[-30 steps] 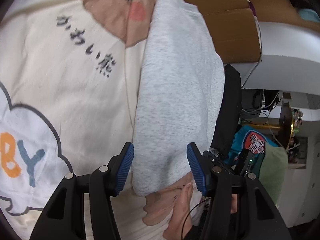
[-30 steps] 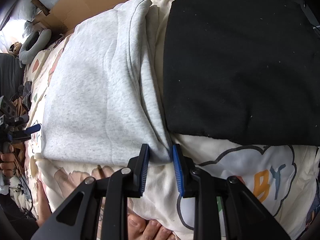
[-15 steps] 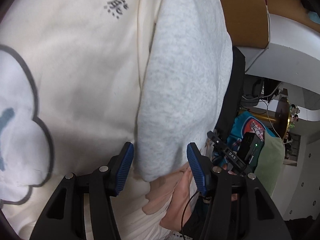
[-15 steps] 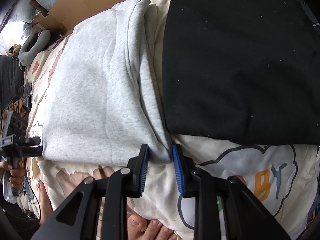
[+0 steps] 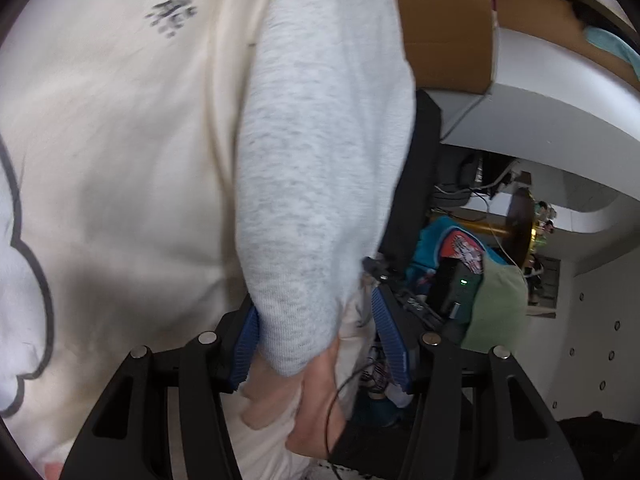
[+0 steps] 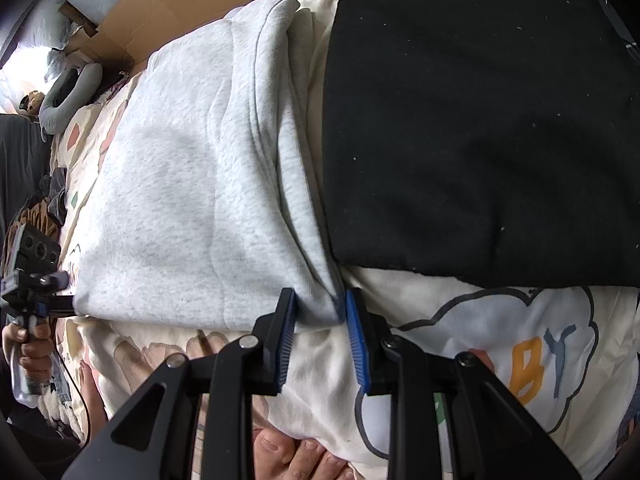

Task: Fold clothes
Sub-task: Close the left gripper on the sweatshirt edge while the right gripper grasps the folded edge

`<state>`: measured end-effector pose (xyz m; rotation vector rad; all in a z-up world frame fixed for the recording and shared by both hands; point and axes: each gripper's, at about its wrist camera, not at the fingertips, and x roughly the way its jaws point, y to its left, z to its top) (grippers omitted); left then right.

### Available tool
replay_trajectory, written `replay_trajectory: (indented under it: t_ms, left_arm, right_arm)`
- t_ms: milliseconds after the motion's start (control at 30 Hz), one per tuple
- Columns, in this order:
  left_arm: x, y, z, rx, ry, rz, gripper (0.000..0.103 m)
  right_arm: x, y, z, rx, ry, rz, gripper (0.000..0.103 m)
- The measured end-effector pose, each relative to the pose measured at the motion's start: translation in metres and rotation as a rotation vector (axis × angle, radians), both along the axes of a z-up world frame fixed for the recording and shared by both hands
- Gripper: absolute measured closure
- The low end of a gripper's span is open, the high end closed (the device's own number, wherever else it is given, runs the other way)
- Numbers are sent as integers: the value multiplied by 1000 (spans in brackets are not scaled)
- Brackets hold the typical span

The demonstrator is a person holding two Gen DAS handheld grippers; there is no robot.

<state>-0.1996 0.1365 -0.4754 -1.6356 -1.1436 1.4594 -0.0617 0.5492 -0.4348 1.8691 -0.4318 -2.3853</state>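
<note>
A light grey sweatshirt (image 6: 180,200) lies folded on a cream bedspread (image 6: 500,340) with a cloud print, next to a black garment (image 6: 480,120). My right gripper (image 6: 320,300) points steeply down and is shut on the sweatshirt's near right corner. At the opposite near corner, my left gripper (image 5: 314,312) stands open around the grey sweatshirt (image 5: 320,160). Its left pad (image 5: 246,340) touches the cloth and the right pad is apart from it. In the right wrist view, the left gripper (image 6: 56,304) shows at the far left.
Cardboard (image 6: 180,0) lines the far side of the bed. A grey neck pillow (image 6: 68,92) lies at the far left. A person's hand (image 6: 28,340) holds the left gripper, and toes (image 6: 300,452) show below. Beyond the bed's edge are teal and green clothes (image 5: 496,304) and cables.
The left gripper has slid forward, so the sweatshirt's corner now sits deeper between its jaws. The right gripper and its corner have stayed put.
</note>
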Motion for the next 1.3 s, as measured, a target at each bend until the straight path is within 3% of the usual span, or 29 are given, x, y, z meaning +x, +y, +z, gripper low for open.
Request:
replay_trajectory:
  t_ms: [233, 533, 567, 600, 633, 833, 1133, 1300]
  left_arm:
    - [-3, 9, -13, -45, -23, -14, 49]
    - [2, 17, -33, -29, -26, -16, 49]
    - [3, 16, -34, -28, -27, -6, 53]
    - [4, 14, -35, -31, -32, 1, 67]
    - [5, 11, -37, -36, -39, 7, 74]
    - [5, 5, -20, -49, -8, 18, 83]
    - [0, -7, 11, -92, 20, 24, 86]
    - [3, -23, 14, -126, 17, 34, 86]
  right_arm:
    - [-2, 3, 0, -7, 0, -5, 79]
    - [-3, 10, 0, -15, -2, -14, 78]
    - [-2, 12, -1, -28, -5, -27, 78]
    - [-1, 16, 0, -47, -9, -46, 77]
    - [-1, 18, 1, -62, -10, -62, 75]
    - [2, 25, 9, -117, -7, -103, 70]
    - [2, 24, 17, -167, 10, -93, 63]
    - [-2, 15, 20, -202, 16, -68, 61]
